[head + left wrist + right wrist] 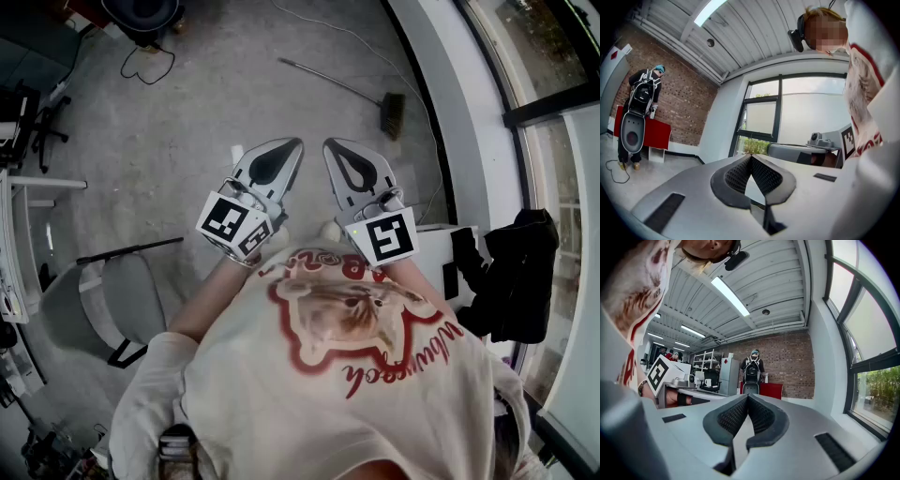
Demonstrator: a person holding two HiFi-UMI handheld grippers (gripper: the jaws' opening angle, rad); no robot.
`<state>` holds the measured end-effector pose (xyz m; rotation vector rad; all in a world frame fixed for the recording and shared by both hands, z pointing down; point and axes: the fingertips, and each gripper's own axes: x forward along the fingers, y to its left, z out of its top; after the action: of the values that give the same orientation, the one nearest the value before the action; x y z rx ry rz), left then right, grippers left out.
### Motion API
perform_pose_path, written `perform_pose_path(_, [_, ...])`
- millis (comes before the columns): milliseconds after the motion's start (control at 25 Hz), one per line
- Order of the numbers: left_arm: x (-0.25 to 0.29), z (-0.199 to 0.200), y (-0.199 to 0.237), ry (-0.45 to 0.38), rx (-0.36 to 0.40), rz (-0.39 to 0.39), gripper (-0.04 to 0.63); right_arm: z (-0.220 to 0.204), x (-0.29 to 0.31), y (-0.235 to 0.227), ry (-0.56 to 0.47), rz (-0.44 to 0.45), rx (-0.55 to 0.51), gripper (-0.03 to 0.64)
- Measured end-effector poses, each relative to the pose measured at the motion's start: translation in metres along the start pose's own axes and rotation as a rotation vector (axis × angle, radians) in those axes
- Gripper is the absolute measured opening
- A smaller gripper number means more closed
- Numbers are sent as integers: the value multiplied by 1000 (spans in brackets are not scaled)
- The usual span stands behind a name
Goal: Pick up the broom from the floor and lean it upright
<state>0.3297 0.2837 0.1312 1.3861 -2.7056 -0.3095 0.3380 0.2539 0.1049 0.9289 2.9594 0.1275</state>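
- Two grey two-jaw grippers are held side by side, close to the person's chest: the left gripper (286, 148) and the right gripper (336, 148). Both point level.
- In the left gripper view the ribbed black pads touch at the tips, and nothing is between them.
- In the right gripper view the pads are also pressed together, and they hold nothing.
- Each gripper carries one white cube with black square markers, so there are two: the left cube (232, 225) and the right cube (387, 236). They show patterns only, no words.
- One long-handled broom with a dark brush head (390, 112) lies flat on the grey concrete floor (187, 141). It is far from the grippers, to the right, near the window wall.
- One grey chair (127, 295) stands near, at the left.
- One black jacket (516, 272) hangs at the right.
- The cream T-shirt (356, 375) has red writing, but it is upside down and I cannot read it.
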Motion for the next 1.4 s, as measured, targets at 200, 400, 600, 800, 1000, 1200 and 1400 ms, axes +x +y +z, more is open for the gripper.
perform_pose_path(200, [7,-9,5,1,1,11,20,-2,2,-8,-5,-1,-9,25])
perform_pose_path(400, [16,-9,6,-4,4,9,20,-5,0,-19,0,-13,-4,25])
perform_pose_path(600, [25,-10,5,0,5,6,20,-5,1,-24,-2,3,-12,25])
perform_pose_path(800, [37,-9,2,-7,10,14,20,-9,0,-36,5,13,2,25])
perform_pose_path(1000, [55,-9,-9,-23,15,25,20,-8,-12,-56,-3,8,11,25])
perform_pose_path(1200, [69,-14,-27,-36,25,42,20,-14,-27,-72,3,14,21,25])
perform_pose_path(1400, [79,-23,-27,-8,16,48,20,-21,-25,-84,3,28,46,25])
